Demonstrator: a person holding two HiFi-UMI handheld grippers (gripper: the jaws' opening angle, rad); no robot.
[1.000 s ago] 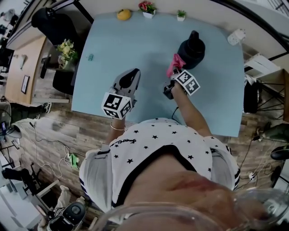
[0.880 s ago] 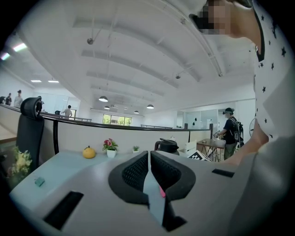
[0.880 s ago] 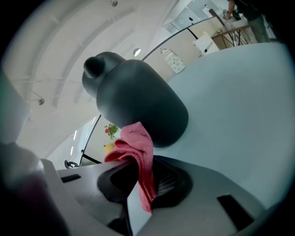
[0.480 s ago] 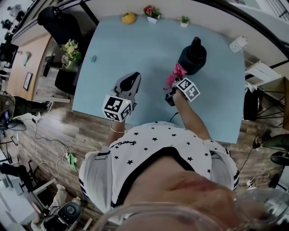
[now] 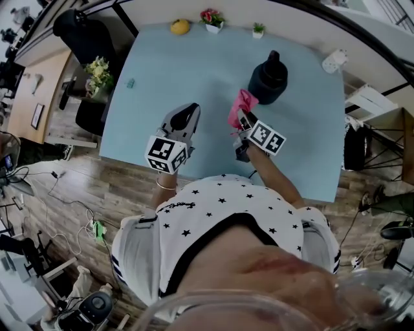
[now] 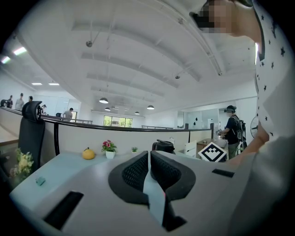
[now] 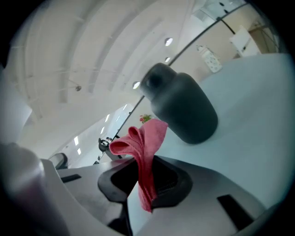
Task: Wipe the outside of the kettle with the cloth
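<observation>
A black kettle (image 5: pixel 268 79) stands on the pale blue table (image 5: pixel 174 84), toward its far right. In the right gripper view the kettle (image 7: pixel 183 107) fills the middle, tilted in the picture. My right gripper (image 5: pixel 240 121) is shut on a pink cloth (image 5: pixel 242 104), which sticks up from the jaws (image 7: pixel 144 152) just short of the kettle, left of its base. My left gripper (image 5: pixel 184 118) hovers near the table's front edge, jaws closed together with nothing between them (image 6: pixel 149 171).
At the table's far edge sit a yellow fruit (image 5: pixel 179 26), a small pot of red flowers (image 5: pixel 211 18) and a tiny green plant (image 5: pixel 258 30). A white power strip (image 5: pixel 333 61) lies far right. A small teal object (image 5: pixel 130 83) lies at the left.
My right gripper has drawn the pink cloth back toward me and leftward, away from the kettle's side. The left gripper has stayed put.
</observation>
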